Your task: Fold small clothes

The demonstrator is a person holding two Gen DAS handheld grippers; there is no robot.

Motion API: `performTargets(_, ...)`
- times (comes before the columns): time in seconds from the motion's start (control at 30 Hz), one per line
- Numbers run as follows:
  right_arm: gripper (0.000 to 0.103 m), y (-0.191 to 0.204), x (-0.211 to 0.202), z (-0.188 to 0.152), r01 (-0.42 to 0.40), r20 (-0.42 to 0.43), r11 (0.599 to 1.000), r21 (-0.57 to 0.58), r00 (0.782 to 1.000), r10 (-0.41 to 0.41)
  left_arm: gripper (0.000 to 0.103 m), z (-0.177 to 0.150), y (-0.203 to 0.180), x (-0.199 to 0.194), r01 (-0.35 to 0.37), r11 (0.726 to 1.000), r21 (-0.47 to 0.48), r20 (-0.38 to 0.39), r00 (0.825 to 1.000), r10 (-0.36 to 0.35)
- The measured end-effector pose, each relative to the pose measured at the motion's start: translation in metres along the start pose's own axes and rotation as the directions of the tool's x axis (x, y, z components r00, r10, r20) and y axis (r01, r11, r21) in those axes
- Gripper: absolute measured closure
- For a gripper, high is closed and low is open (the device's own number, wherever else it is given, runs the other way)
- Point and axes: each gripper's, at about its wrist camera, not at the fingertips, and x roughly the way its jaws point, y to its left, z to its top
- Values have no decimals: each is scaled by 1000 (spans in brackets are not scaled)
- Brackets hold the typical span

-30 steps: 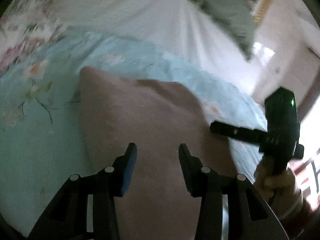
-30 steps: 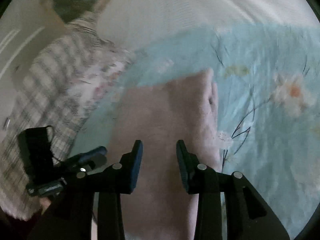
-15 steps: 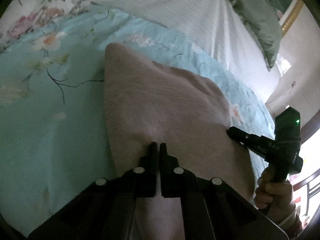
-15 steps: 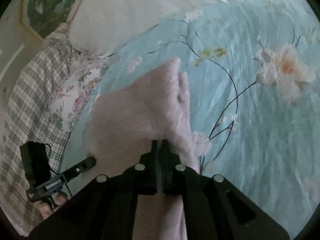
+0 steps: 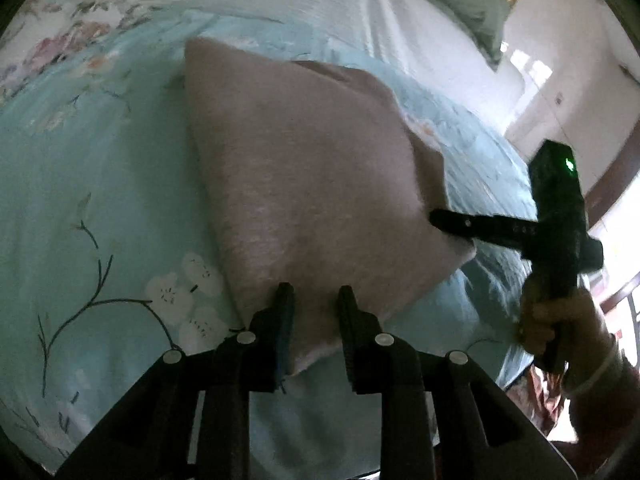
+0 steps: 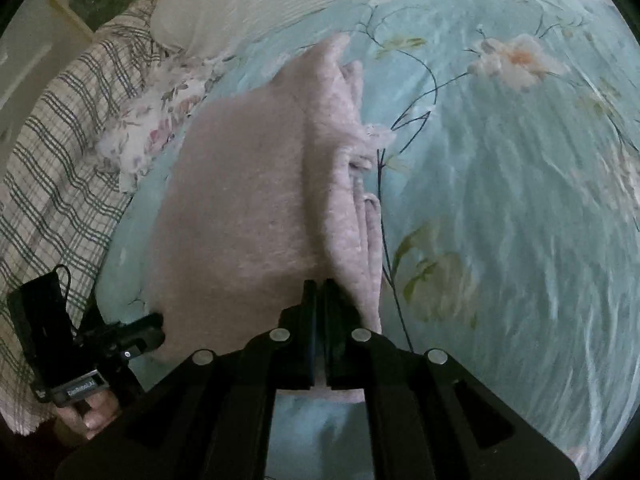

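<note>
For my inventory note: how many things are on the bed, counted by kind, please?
Pink garment: 1
Pillows, white striped and floral: 2
Plaid blanket: 1
Handheld tools, left tool and right tool: 2
Total: 6

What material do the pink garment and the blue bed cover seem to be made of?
Pink garment: seemingly a fuzzy knit or fleece, matte, with a soft nap and thick rolled edges. Blue bed cover: probably thin woven cotton, smooth, printed with flowers, finely wrinkled. Neither fibre can be confirmed by sight.
</note>
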Motion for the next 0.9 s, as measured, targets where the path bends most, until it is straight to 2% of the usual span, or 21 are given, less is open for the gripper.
performTargets(0.13,97,8,-7,-1,28,10,999,-18,1000,-28,78,5,-2,-1,-21,1000,-20,-2,1000,21)
performTargets(0.2,96,10,-15,-3,29,20,999,-18,999,-29,73,8,-4,-7,-31,999,-22,3,1000,31)
performTargets(0.27,90,10,-21,-7,34,19,999,-17,999,-34,59,8,-6,-14,-36,999,-31,15,999,36)
performTargets(0.3,82,10,-24,-8,36,23,999,-15,999,-36,54,6,-7,-19,-51,998,-35,21,998,52)
performTargets(0.33,74,11,-30,-12,35,33,999,-12,999,-35,44,5,-7,-26,-75,997,-36,28,997,76)
performTargets(0.37,71,13,-35,-15,32,42,999,-11,999,-32,34,3,-8,-32,-99,994,-36,37,994,100)
performTargets(0.47,61,21,-51,-26,40,66,999,-22,997,-39,21,-2,-8,-52,-89,994,-57,70,993,93)
performTargets(0.57,54,27,-64,-32,45,79,998,-47,996,-41,21,-7,-9,-65,-120,989,-88,78,989,127)
performTargets(0.73,39,27,-75,-28,66,107,995,-71,992,-58,21,-4,-15,-60,-181,980,-82,62,980,187)
performTargets(0.9,38,30,-64,-1,76,76,994,-79,995,-71,21,18,-18,-40,-265,964,11,14,964,265)
